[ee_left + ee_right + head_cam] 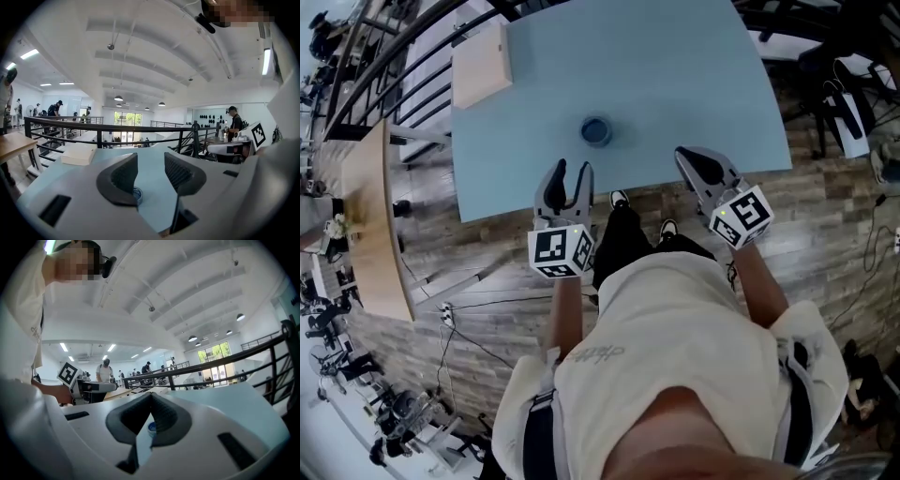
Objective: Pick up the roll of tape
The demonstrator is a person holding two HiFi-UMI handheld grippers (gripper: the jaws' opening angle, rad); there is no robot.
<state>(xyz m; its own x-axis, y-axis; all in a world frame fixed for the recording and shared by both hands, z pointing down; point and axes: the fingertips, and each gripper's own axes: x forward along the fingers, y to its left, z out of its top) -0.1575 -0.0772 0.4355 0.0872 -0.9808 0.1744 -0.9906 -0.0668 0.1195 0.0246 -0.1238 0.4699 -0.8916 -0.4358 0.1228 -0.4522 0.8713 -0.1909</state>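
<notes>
While hovering at the near edge of the desk (694, 84), noting roll of tape (596, 130) lying flat just ahead of left gripper (570, 171), jaws parted, empty; right gripper (690, 157) farther off, jaws closed on nothing.

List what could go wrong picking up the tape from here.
1. The roll of tape lies flat on the smooth table, so the open left tool could nudge it away rather than grip it.
2. The right tool is shut; brought in as it is, it would likely knock the roll aside.
</notes>
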